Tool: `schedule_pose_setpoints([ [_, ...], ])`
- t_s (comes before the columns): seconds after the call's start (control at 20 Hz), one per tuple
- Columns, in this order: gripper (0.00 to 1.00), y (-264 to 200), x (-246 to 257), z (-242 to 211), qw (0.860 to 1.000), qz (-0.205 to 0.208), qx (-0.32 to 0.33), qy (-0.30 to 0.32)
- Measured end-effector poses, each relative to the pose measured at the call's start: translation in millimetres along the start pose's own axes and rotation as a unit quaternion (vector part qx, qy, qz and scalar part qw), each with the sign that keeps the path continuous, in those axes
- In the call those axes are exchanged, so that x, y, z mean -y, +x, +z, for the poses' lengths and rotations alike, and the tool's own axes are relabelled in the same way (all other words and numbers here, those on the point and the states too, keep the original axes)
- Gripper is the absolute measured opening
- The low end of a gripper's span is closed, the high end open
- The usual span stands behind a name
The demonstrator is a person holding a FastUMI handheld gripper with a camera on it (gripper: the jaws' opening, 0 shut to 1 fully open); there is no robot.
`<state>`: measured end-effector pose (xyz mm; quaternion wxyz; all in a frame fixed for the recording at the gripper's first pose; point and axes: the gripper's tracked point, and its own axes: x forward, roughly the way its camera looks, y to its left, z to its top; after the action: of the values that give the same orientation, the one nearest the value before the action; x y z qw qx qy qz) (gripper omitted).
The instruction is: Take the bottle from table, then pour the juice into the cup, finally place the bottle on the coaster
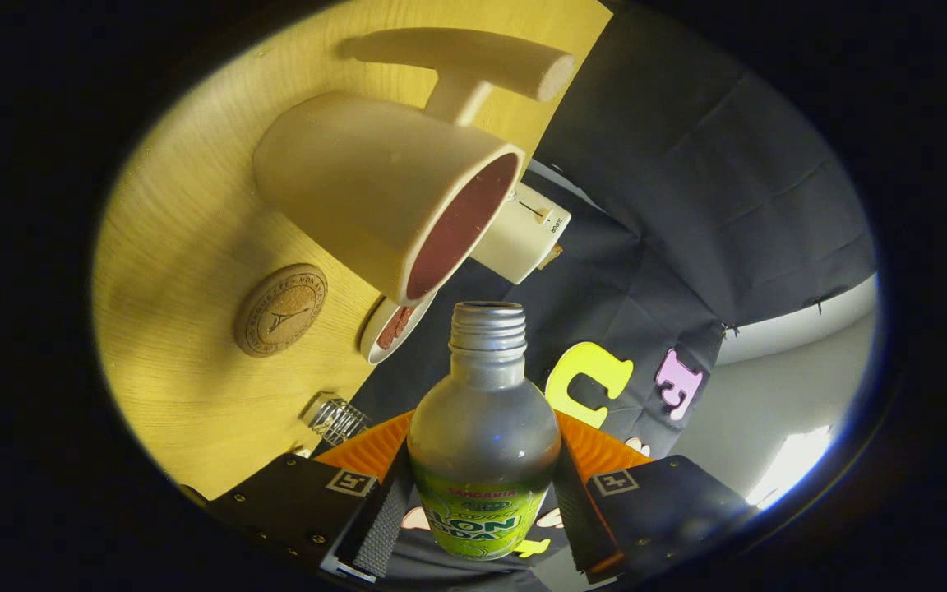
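Note:
My gripper (482, 501) is shut on the bottle (482, 444), a frosted grey bottle with a green label and no cap on its threaded neck. The whole view is rolled over, so the wooden table (186, 205) stands tilted beyond the fingers. The bottle's open mouth points at the rim of the cream cup (375, 189) just ahead of it. The cup has a reddish inside and a long thick handle. A round cork coaster (280, 310) lies flat on the table beside the cup with nothing on it.
A small white round dish or lid (391, 329) with a reddish inside lies close to the cup's base, by the table edge. A white boxy device (523, 234) sits behind the cup. A ribbed shiny object (335, 418) is near the table corner. Past the edge hangs the booth's black cloth.

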<state>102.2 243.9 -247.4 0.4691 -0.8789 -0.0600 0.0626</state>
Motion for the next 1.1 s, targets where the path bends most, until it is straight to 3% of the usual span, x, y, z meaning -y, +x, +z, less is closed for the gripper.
schedule_pose_setpoints([
  [0.35,0.80,0.5,-3.2,0.5,0.998,0.010,-0.001,0.069],
  [0.7,0.80,-2.7,-1.2,-3.9,0.986,0.013,-0.007,0.166],
  [0.85,0.80,-4.5,-4.1,-8.2,0.976,0.017,-0.011,0.217],
  [1.1,0.80,-1.4,-5.9,-12.4,0.945,0.039,-0.019,0.324],
])
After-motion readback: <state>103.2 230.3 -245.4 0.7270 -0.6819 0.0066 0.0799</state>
